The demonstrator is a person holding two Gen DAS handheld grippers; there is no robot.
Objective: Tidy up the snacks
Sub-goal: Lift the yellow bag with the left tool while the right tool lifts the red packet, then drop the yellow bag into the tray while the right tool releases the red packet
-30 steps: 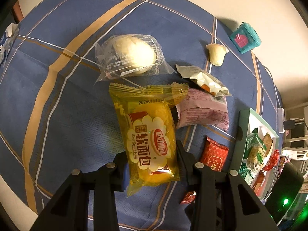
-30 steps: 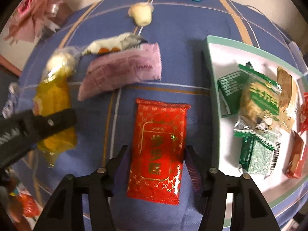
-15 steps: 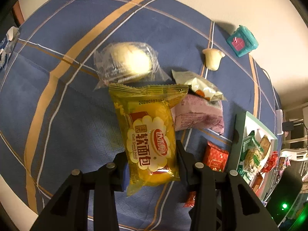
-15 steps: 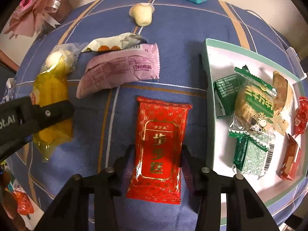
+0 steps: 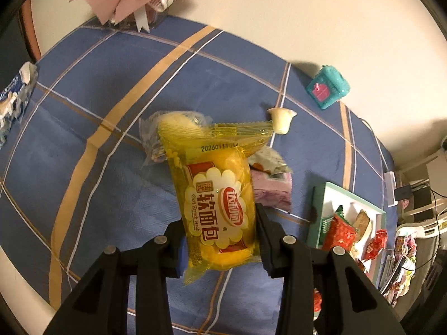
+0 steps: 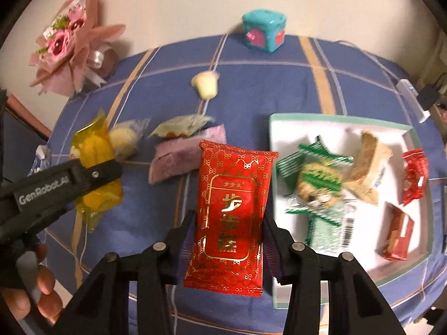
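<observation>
My left gripper (image 5: 220,234) is shut on a yellow soft-bread packet (image 5: 218,195) and holds it above the blue checked tablecloth. My right gripper (image 6: 227,231) is shut on a red packet with gold print (image 6: 232,206), also lifted off the cloth. From the right wrist view the left gripper (image 6: 109,171) appears at the left with the yellow packet (image 6: 95,173) in it. The white tray (image 6: 304,122) with a green rim lies to the right and holds several wrapped snacks.
On the cloth lie a clear-wrapped bun (image 5: 173,125), a pink packet (image 6: 178,159), a white-green wrapper (image 6: 181,125) and a small cream jelly cup (image 6: 206,85). A teal box (image 6: 264,30) and a pink bouquet (image 6: 67,44) stand by the wall. A hand (image 6: 42,293) shows lower left.
Both grippers have risen off the cloth, each with its packet. The right jaws closed onto the red packet between the earliest frame and half a second ago.
</observation>
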